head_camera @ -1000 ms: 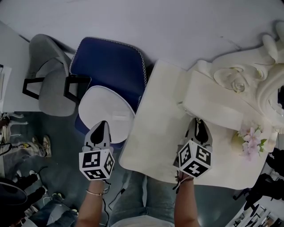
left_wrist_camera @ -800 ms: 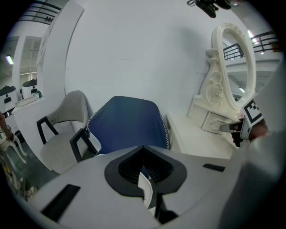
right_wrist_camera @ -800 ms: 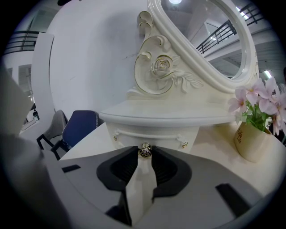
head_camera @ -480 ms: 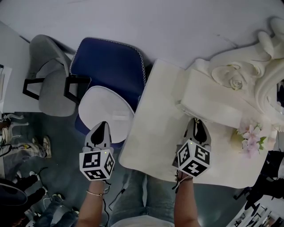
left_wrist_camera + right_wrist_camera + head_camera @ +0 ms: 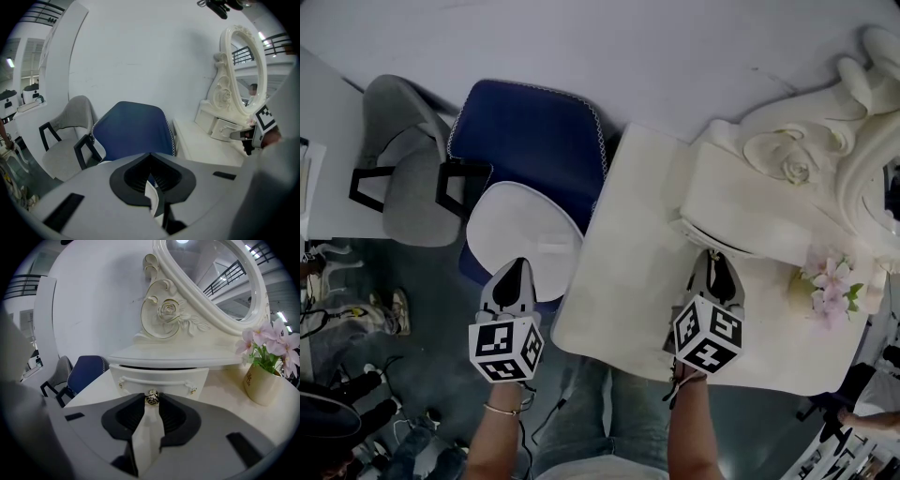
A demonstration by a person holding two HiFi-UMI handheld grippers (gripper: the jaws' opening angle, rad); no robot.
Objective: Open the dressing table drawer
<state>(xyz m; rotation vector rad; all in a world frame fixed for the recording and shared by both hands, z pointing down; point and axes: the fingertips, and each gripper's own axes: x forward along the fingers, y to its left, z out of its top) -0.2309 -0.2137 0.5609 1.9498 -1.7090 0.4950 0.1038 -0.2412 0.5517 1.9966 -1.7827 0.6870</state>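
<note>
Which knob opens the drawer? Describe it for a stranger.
On the cream dressing table, below the carved mirror, sits one drawer. Its knob is the round metallic button mid-front, held by the right gripper; the flanking studs are smaller.

My right tongs (image 5: 719, 259), clamped on the knob (image 5: 151, 398), drew the drawer (image 5: 159, 378) slightly out toward 6 o'clock, and a dark gap (image 5: 159, 367) opened under the top. A person's hand (image 5: 866, 419) came in at 4 o'clock.

No legible text; print on vase (image 5: 261, 383) too blurred.
</note>
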